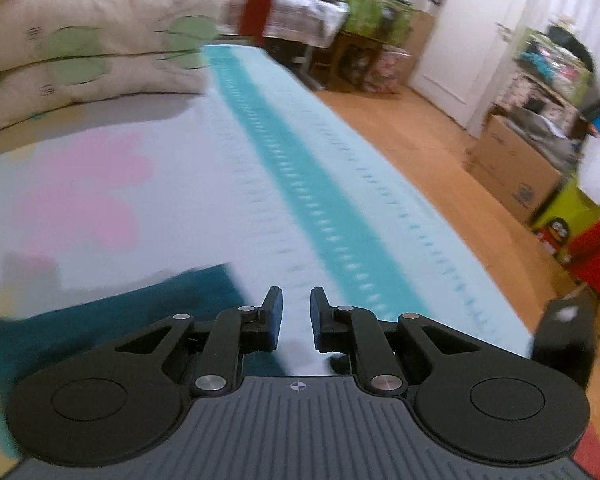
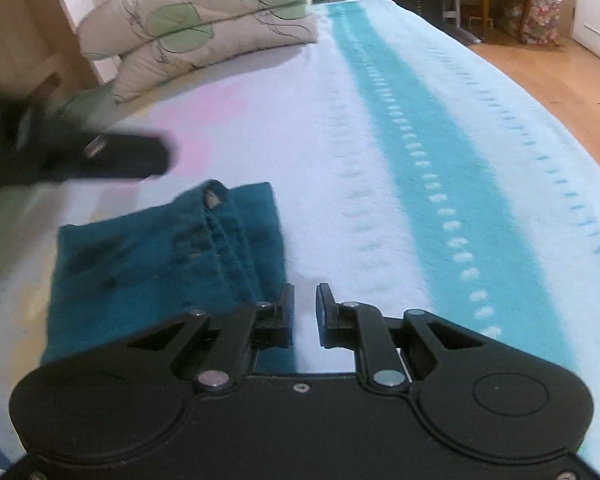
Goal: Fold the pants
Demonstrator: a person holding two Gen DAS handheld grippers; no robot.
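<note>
Teal pants [image 2: 160,264] folded into a compact rectangle, lying flat on the bed blanket [image 2: 320,184], on its pale section left of the turquoise stripe [image 2: 432,168]. Waistband button [image 2: 211,199] visible at the far edge of the fold, seam lines running toward the camera. Right gripper [image 2: 304,312] hovering just past the near right corner of the pants, jaws parted by a narrow gap, nothing between them; left finger [image 2: 282,316] overlapping the pants edge in view, contact not determinable. Left gripper [image 1: 296,316] likewise set to a narrow gap and empty, positioned over bare blanket with the pants [image 1: 112,320] at lower left, just beside its left finger. In the right wrist view, left gripper [image 2: 100,156] seen as a blurred black shape above the far left side of the pants, apart from the fabric. Leaf-print pillows [image 2: 196,28] stacked at the head of the bed. Wooden floor [image 1: 432,168] alongside the bed, cardboard box [image 1: 512,168] against the cluttered shelving.
</note>
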